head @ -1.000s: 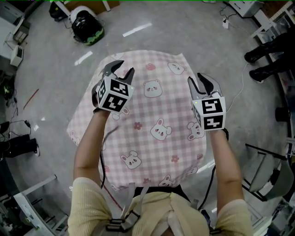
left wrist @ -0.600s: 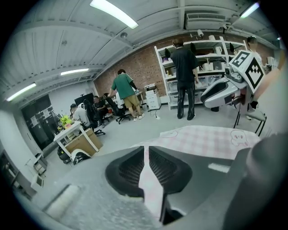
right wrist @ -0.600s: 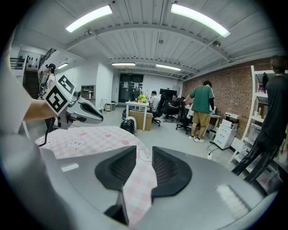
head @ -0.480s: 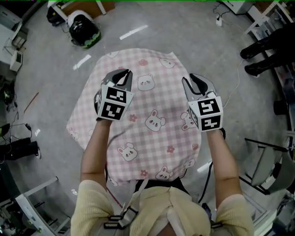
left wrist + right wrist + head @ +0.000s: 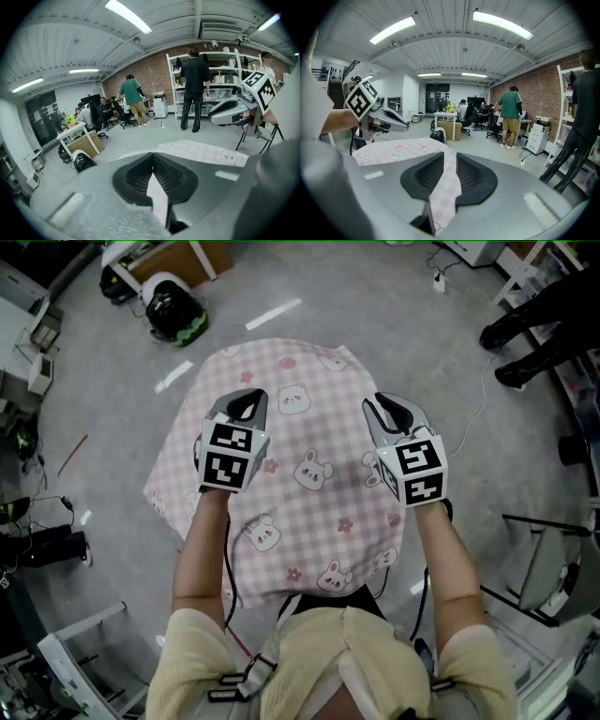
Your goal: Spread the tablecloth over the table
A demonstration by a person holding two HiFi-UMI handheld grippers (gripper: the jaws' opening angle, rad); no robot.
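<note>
A pink checked tablecloth [image 5: 314, 432] printed with bears and bunnies hangs spread in front of me, and it hides whatever lies beneath it. My left gripper [image 5: 246, 405] is shut on the cloth's left part. A strip of the cloth [image 5: 158, 199] is pinched between its jaws [image 5: 152, 171]. My right gripper [image 5: 388, 411] is shut on the right part, with a strip of the cloth [image 5: 444, 190] running out of it [image 5: 449, 172]. Each gripper shows in the other's view: the right gripper [image 5: 234, 97] and the left gripper [image 5: 380, 115].
A black and green bag [image 5: 174, 304] lies on the grey floor at the far left. A person's dark legs [image 5: 525, 329] stand at the top right, by a white cable [image 5: 483, 418]. A metal chair frame [image 5: 553, 563] is at the right. Several people [image 5: 132, 96] stand by desks and shelves.
Both grippers have drawn a little closer together while still holding the cloth. The cloth looks narrower, and its near edge has moved up in the head view.
</note>
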